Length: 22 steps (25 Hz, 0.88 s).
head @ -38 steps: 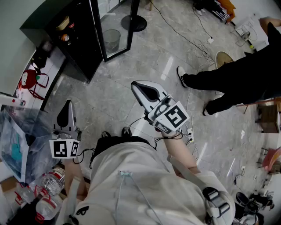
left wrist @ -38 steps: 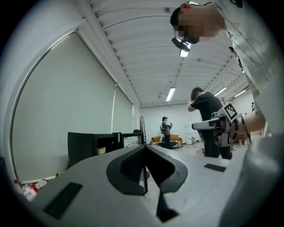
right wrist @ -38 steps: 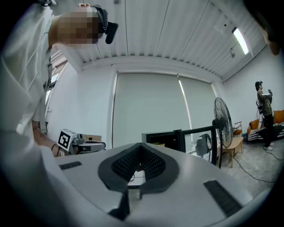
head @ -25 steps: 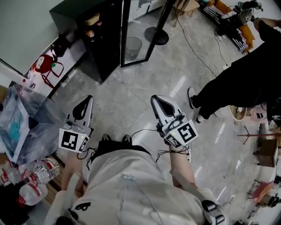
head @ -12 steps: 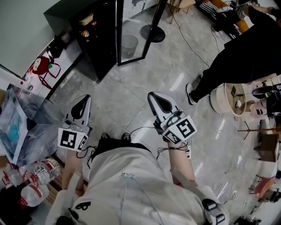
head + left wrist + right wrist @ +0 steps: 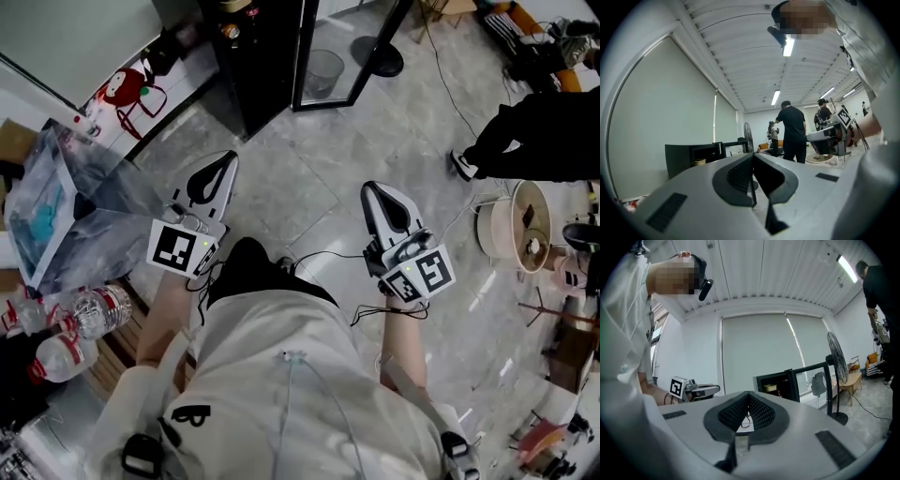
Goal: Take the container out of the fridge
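Note:
The black fridge (image 6: 246,70) stands on the floor ahead, at the top of the head view, with its glass door (image 6: 345,49) swung open. A tan container (image 6: 770,388) sits on a shelf inside it, and it also shows as the container (image 6: 699,162) in the left gripper view. My left gripper (image 6: 222,161) and right gripper (image 6: 373,191) are held in front of my body, well short of the fridge. Both point toward it. Both are shut with nothing between the jaws. The shut left gripper (image 6: 753,157) and right gripper (image 6: 748,397) fill the bottom of their own views.
A person in black (image 6: 539,131) stands at the right beside a round low table (image 6: 525,220). A clear plastic bag (image 6: 66,211) and water bottles (image 6: 80,323) lie at my left. A fan base (image 6: 377,54), a small bin (image 6: 323,70) and floor cables (image 6: 450,89) lie beyond the door.
The view has shifted, so the fridge now sits nearer the top edge. The person in black has moved off to the right. Both grippers stay shut and empty.

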Tool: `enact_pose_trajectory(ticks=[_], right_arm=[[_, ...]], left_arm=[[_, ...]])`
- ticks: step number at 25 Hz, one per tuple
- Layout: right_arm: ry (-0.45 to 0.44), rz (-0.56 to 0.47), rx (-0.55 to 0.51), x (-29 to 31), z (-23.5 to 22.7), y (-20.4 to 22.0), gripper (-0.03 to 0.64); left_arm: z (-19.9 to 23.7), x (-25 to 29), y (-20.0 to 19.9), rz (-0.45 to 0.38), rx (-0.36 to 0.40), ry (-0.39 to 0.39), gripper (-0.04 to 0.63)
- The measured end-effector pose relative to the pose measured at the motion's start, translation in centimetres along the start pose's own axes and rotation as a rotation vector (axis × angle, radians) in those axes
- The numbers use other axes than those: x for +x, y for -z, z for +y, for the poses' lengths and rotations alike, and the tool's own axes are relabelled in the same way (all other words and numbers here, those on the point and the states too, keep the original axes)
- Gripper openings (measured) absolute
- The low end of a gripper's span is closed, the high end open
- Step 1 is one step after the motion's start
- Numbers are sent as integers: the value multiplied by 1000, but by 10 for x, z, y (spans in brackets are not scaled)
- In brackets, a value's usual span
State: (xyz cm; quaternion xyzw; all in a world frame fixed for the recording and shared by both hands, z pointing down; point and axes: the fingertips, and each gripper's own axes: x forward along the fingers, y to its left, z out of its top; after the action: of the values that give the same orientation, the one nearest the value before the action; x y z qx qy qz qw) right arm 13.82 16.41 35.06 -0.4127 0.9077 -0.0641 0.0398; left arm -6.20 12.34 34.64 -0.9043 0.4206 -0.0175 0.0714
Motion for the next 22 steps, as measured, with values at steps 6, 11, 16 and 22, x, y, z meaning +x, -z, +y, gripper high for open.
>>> enact_pose_trajectory(ticks=[6,11,16,22], right_arm=[[-37,5,18,32,9,5,14],[-79,58,-59,59,12,12,14],[-74,125,-124,76,-20,14,14],[-117,170,-100,136,-59,6,14]], left_arm=[[24,-6,7,-17,-30,-52,8],[46,15,17,-16,-30,-59,8],[78,50,30,5,-35,-61,8],[125,103,44,40,-60,-33,8]])
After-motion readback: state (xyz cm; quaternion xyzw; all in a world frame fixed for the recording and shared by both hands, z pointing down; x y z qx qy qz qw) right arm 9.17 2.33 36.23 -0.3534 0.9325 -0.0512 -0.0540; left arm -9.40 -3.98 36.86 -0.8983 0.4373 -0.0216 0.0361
